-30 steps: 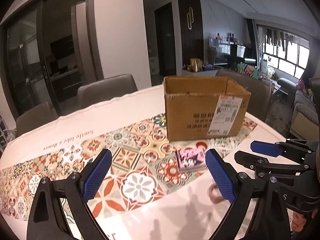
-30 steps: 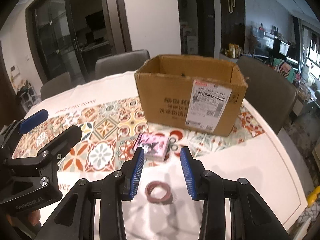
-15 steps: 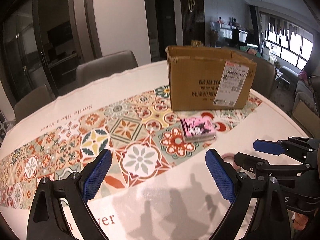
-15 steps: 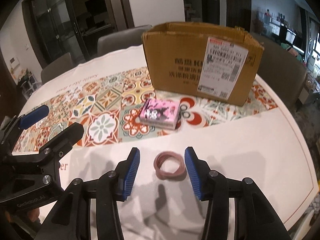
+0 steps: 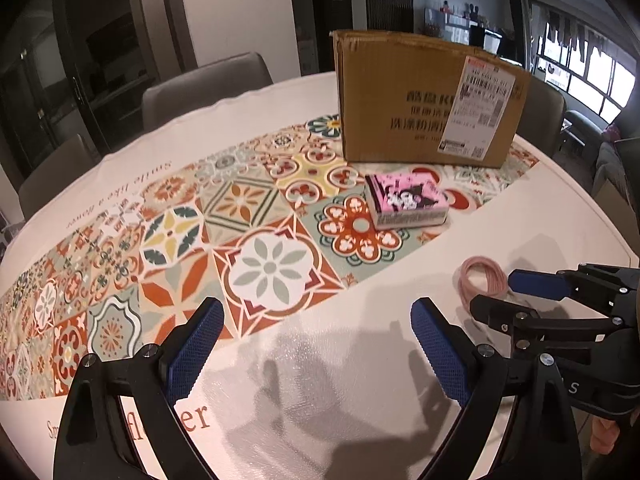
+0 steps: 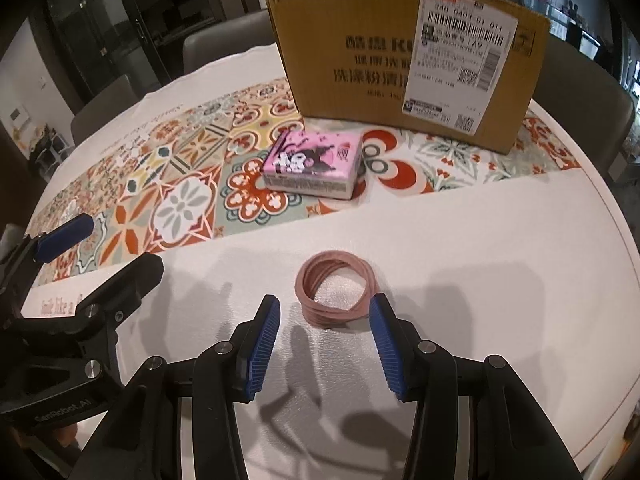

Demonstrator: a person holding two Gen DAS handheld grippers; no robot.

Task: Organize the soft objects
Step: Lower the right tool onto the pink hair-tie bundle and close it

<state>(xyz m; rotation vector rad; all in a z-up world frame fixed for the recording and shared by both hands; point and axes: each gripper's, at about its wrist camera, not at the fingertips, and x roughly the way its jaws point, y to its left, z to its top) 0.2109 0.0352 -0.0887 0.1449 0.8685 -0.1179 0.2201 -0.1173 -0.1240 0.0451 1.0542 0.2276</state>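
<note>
A bundle of pink hair ties [image 6: 338, 294] lies on the white part of the tablecloth, just ahead of my open right gripper [image 6: 324, 346], between its blue fingertips but untouched. It also shows in the left wrist view [image 5: 482, 282]. A pink tissue pack [image 6: 314, 166] lies on the patterned runner behind it, also in the left wrist view [image 5: 406, 200]. An open cardboard box [image 6: 408, 68] stands upright behind the pack. My left gripper [image 5: 316, 354] is wide open and empty, low over the cloth to the left.
The round table [image 6: 580, 240] carries a white cloth with a tiled floral runner [image 5: 248, 216]. Its edge curves close on the right. Grey chairs [image 5: 208, 84] stand around the far side. The left gripper also shows in the right wrist view [image 6: 96, 248].
Both grippers have come down and forward toward the table. The right gripper has opened wider and now brackets the hair ties. The objects have not moved.
</note>
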